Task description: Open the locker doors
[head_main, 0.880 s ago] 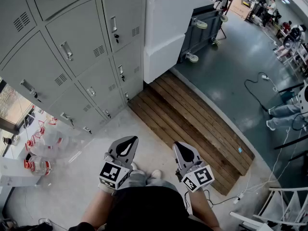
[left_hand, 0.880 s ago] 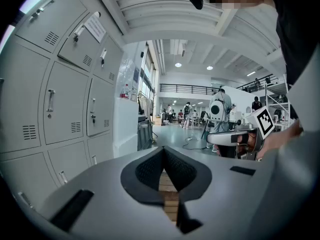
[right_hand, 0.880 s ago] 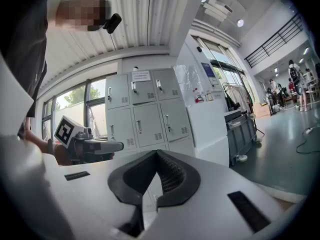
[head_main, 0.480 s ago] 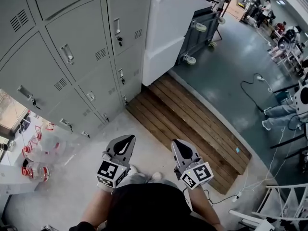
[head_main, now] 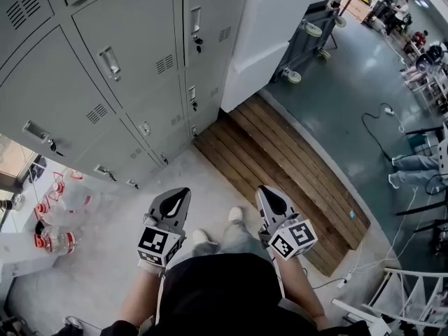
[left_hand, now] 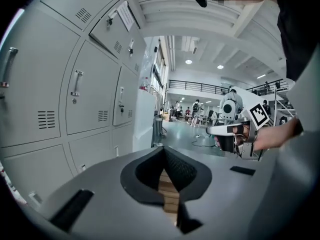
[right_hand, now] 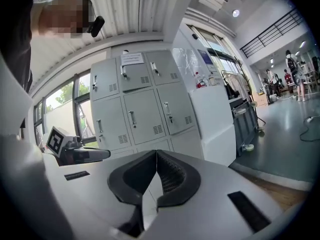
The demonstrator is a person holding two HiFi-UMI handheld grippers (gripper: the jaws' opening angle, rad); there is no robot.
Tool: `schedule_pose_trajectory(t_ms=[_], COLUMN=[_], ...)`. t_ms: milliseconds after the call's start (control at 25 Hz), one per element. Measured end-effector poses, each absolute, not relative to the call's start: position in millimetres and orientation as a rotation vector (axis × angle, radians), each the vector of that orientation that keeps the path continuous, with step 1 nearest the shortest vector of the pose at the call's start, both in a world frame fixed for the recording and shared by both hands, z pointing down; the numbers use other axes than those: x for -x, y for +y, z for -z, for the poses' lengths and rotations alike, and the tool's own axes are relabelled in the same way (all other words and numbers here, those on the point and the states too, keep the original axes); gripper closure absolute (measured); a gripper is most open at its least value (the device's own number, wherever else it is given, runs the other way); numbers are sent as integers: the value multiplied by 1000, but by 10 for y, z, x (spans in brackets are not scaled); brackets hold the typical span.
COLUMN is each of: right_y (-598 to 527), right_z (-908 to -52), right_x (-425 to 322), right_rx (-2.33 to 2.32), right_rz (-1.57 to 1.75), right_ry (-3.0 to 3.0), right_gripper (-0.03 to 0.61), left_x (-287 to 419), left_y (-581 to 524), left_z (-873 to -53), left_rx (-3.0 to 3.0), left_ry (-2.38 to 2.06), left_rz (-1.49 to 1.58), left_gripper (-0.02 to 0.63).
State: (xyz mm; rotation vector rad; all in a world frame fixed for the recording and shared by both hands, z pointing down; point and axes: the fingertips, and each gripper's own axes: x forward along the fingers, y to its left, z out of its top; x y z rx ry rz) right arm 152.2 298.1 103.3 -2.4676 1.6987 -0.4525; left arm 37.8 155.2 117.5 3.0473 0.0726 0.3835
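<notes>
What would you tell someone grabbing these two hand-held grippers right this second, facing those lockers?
Left gripper: fingers shut, nothing held.
Right gripper: fingers shut, nothing held.
Both are held low in front of the person, touching nothing.
Grey metal locker doors: ahead and to the left, every one in view looks closed.
Done: nothing yet.
Left: step up, catch a metal door handle and pull, one door after another.

Bright, even daylight, soft shadows (gripper views fisheye-warped, dark-vignetted corners).

Lockers (head_main: 133, 54) of matt painted metal — pallet (head_main: 280, 166) of rough wooden slats.
</notes>
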Motion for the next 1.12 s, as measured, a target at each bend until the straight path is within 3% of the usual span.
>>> schedule_pose_trajectory(t_ms=[600,1120], right_y=[1213,30], right_z=[-1571,-2420], right_x=[-2409,-1919], right_rx=[2103,1633], right_rz=[664,697], right_ry=[2219,2803], right_gripper=[551,549], left_x=[-688,-280], left_y=[498,175], left_z=[-1753,-2233], left_rx=[-2893,-2563], left_ry=[-536,-1191], left_rz=[-606,-560], left_gripper=[597,597])
